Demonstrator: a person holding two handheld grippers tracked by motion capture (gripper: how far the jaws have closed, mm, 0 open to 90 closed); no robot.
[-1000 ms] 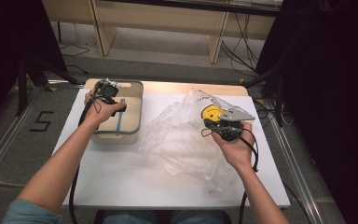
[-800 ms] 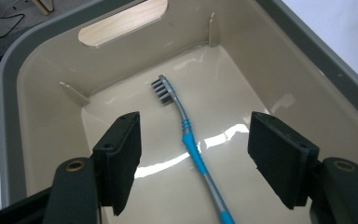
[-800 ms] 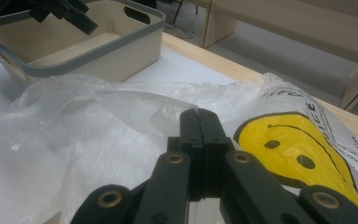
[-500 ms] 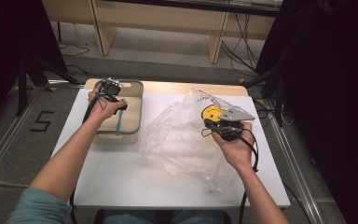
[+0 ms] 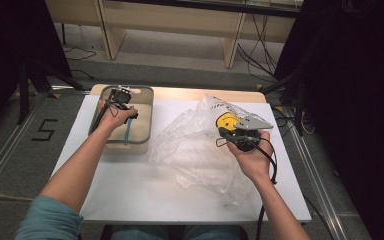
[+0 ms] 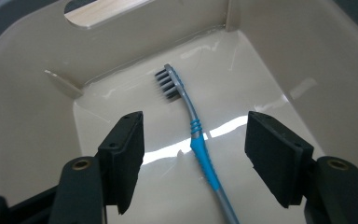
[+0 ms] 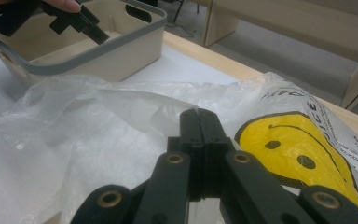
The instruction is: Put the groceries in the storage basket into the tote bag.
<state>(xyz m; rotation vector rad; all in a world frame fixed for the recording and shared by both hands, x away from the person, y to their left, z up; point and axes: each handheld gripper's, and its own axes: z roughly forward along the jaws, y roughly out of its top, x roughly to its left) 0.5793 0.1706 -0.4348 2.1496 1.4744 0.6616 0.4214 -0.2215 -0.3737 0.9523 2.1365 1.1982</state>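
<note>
At the far left corner of the white surface [image 5: 130, 190] sits a beige bin [image 5: 145, 125] with a grey rim. Inside it lies one toothbrush [image 6: 193, 128], flat on the bottom, dark bristles toward the far wall, blue handle toward the camera. The left tool [image 6: 200, 154] reaches down into the bin, its jaws apart with one on each side of the handle, not touching it. They have just been closing a little, with the handle between them. To grip well, the jaws should likely sink until the pads are level with the handle, centre on its ribbed neck, then close squarely so the brush does not roll or skid on the glossy bottom.

To the right, mid-surface, spreads a crumpled clear bag [image 5: 195, 150] printed with a yellow smiley. The right tool [image 7: 199, 126] is clamped on the bag's film near the smiley at the far right edge, jaws pressed together.
</note>
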